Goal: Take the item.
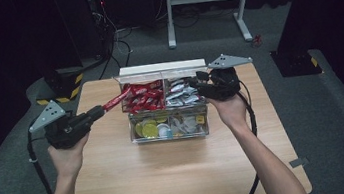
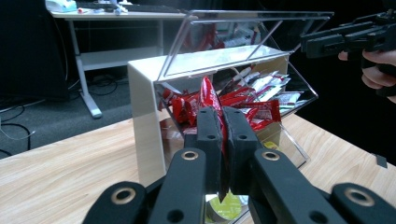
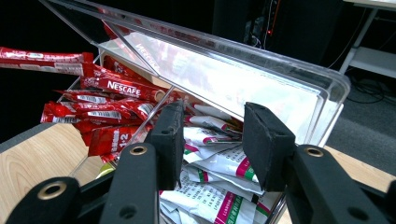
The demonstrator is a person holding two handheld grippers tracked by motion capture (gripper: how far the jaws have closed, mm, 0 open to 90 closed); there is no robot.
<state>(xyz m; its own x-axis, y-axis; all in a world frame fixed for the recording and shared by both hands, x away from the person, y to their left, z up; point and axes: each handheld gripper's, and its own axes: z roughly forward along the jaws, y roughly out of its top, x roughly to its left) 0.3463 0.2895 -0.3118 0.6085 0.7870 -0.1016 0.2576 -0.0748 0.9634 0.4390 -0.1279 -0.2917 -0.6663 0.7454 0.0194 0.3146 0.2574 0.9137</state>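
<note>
So there's a clear acrylic organizer box (image 1: pixel 169 127) sitting mid-counter (image 1: pixel 180 176) with its lid (image 1: pixel 161 67) flipped up at the back. Back-left compartment of the box is stuffed with red Nescafe stick packets (image 1: pixel 143 96), back-right has white sachets (image 1: pixel 182 94) with green and pink print, and the front row holds yellow round pieces (image 1: pixel 148 128) plus some pale ones I can't make out. The left claw (image 1: pixel 98 110) sits just off the box's left side, pressed together on one red stick packet (image 1: pixel 116 99). In the left gripper view that packet (image 2: pixel 211 100) stands up between the jaws, and its far end reaches over the box's left edge. The right claw (image 1: pixel 199 81) hangs over the box's back-right compartment; in the right gripper view its jaws are spread, nothing in them, right above the white sachets (image 3: pixel 219 179). A hand (image 1: pixel 69 158) holds the left gripper and another hand (image 1: pixel 230 109) holds the right one.
</note>
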